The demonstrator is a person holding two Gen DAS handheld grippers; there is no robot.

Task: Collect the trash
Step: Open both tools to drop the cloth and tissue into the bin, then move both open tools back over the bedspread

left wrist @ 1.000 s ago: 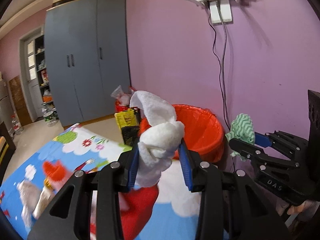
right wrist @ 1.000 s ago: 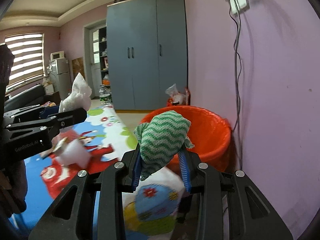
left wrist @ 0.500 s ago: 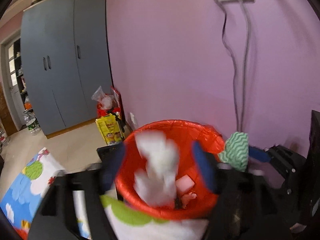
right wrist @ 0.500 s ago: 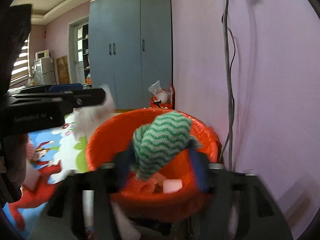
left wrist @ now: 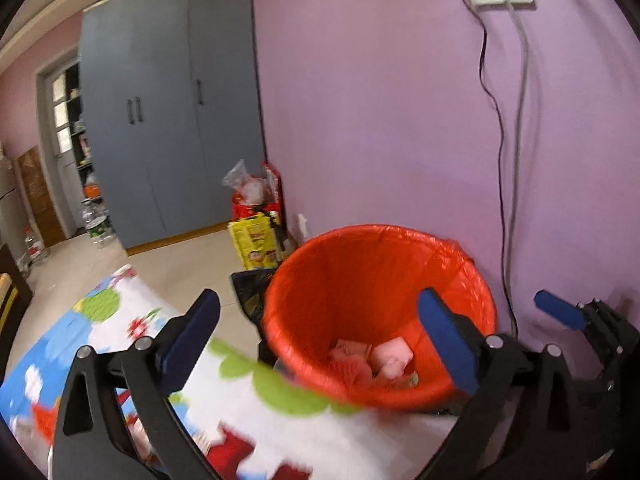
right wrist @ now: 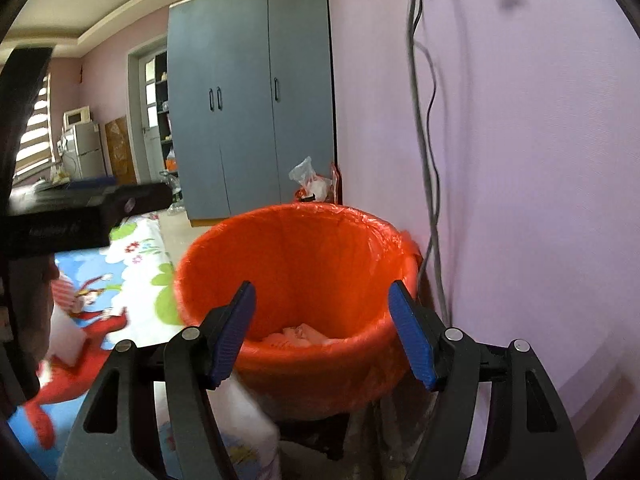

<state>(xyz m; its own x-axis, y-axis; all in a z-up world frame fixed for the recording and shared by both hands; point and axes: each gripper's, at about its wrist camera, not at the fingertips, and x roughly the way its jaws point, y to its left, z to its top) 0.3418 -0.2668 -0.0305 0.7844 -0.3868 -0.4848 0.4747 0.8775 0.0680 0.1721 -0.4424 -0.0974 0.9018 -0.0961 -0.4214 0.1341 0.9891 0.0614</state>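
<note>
2 drops done: white wad and green cloth were pinched 1 s ago, neither is between the pads now, so both went into the bin.
Trash: pale scraps [left wrist: 384, 360] lie at bin bottom; green cloth not clearly seen there, blurred.
Bin: red-lined bin [left wrist: 472, 276] stands by the purple wall, just right of the cartoon mat [left wrist: 132, 312].
Left gripper [left wrist: 320, 336]: spread wide, empty, touching nothing, held above bin's near rim.
Right gripper [right wrist: 322, 332]: spread wide, empty, over bin mouth, near the wall cables [right wrist: 428, 184].
Task meaning: this load looks finished; likely more litter on the mat, both tools free.
</note>
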